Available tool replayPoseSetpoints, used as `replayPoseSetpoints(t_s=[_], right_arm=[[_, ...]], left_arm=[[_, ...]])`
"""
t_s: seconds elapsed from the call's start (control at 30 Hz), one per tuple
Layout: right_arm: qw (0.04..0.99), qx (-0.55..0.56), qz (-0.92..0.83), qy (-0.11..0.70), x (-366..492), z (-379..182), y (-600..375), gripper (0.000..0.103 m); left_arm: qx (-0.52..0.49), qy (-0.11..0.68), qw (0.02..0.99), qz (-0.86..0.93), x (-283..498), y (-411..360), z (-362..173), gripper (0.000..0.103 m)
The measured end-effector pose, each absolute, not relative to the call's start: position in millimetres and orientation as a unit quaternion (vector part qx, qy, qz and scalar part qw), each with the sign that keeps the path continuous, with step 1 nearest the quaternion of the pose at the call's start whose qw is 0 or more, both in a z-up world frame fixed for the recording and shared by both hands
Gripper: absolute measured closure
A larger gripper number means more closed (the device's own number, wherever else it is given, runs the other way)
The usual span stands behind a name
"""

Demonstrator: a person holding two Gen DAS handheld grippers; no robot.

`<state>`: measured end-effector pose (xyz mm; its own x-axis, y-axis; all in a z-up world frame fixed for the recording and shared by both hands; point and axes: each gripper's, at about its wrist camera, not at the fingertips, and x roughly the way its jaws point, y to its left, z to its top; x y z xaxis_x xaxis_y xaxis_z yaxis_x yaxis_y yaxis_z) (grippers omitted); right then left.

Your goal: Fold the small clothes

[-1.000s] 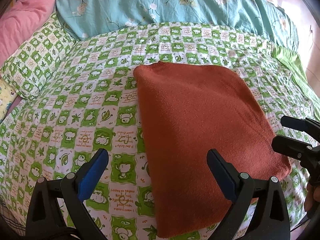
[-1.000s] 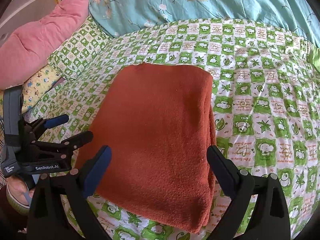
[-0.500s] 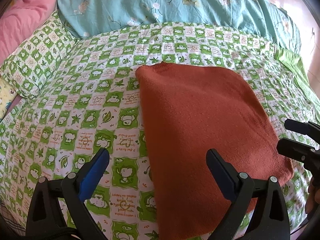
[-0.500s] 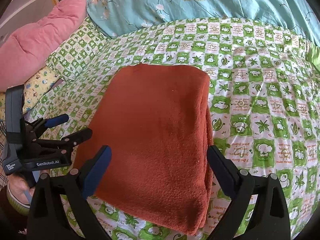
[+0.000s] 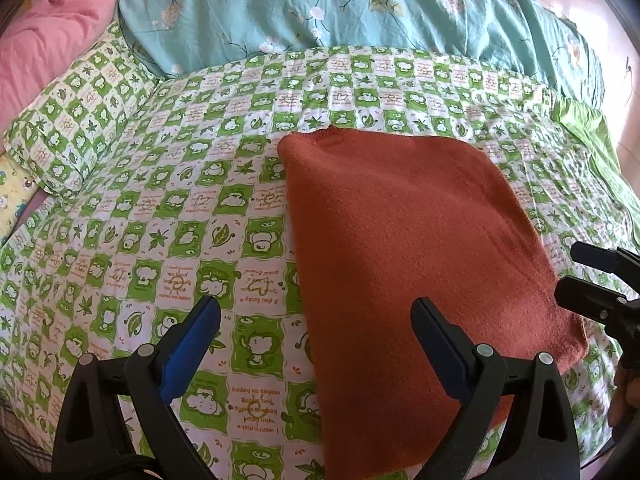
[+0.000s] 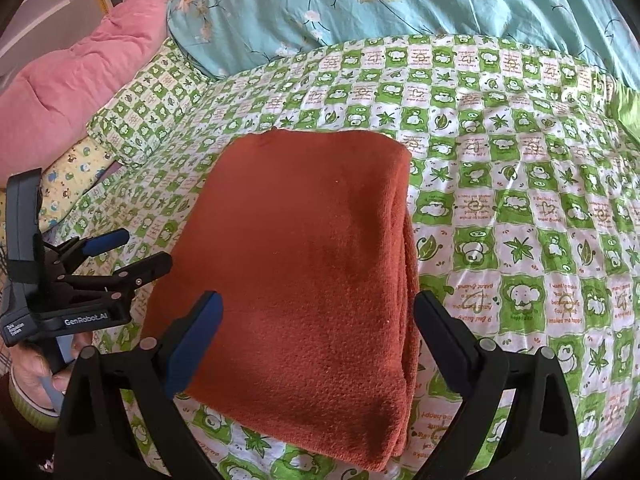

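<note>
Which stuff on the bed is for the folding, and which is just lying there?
For the folding:
folded rust-orange fleece cloth
left gripper
right gripper

Just lying there:
pink padded quilt
teal floral duvet
green-checked pillow

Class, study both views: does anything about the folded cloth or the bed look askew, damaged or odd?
Nothing stands out. The rust-orange cloth lies folded flat on the green checked sheet, layers stacked along its right edge. Both tools are open and clear of it.

The left gripper [image 6: 132, 254] body reads "GenRobot.AI"; bedsheet [image 6: 520, 200] squares carry "makes me happy".
</note>
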<state>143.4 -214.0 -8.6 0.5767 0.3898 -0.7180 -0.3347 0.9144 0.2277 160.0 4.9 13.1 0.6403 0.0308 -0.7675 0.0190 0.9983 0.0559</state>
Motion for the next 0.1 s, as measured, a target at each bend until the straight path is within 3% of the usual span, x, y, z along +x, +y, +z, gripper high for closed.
replayPoseSetpoints(t_s=[0.1], right_arm=[[0.887,0.037,0.203,0.414,143.0,-10.0,-215.2,0.007]], left_arm=[[0.029,0.424,0.905,0.002,157.2,3.6,13.7,0.006]])
